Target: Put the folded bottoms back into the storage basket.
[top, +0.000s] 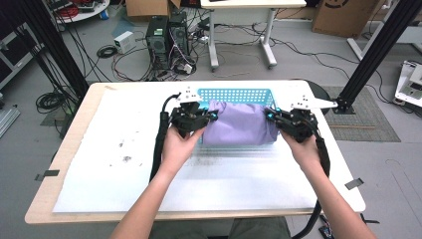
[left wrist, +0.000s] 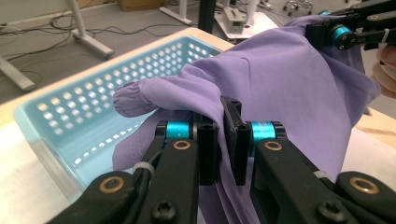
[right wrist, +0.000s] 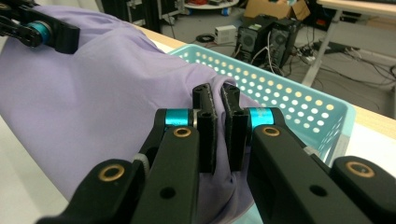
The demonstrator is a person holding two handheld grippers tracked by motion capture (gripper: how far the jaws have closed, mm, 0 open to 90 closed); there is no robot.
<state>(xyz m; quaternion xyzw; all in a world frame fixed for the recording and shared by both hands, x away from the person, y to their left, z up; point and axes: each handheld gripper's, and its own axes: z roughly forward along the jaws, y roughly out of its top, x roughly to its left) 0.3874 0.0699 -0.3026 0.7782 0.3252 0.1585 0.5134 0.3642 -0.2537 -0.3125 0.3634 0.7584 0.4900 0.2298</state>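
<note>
A purple cloth (top: pixel 239 123) hangs stretched between my two grippers, over a light blue perforated basket (top: pixel 234 94) at the table's far middle. My left gripper (top: pixel 211 117) is shut on the cloth's left end; in the left gripper view the cloth (left wrist: pixel 280 79) is pinched between the black jaws of that gripper (left wrist: pixel 223 116), with the basket (left wrist: pixel 88 116) just behind. My right gripper (top: pixel 268 115) is shut on the cloth's right end; in the right gripper view its jaws clamp a fold of the cloth (right wrist: pixel 93 93) at the gripper's tip (right wrist: pixel 217 100), beside the basket (right wrist: pixel 299 107).
A white sheet (top: pixel 149 169) covers the wooden table (top: pixel 69 149). Beyond the table's far edge stand computer towers (top: pixel 166 37), loose cables, a white desk frame (top: pixel 239 30) and black frame posts (top: pixel 378 50).
</note>
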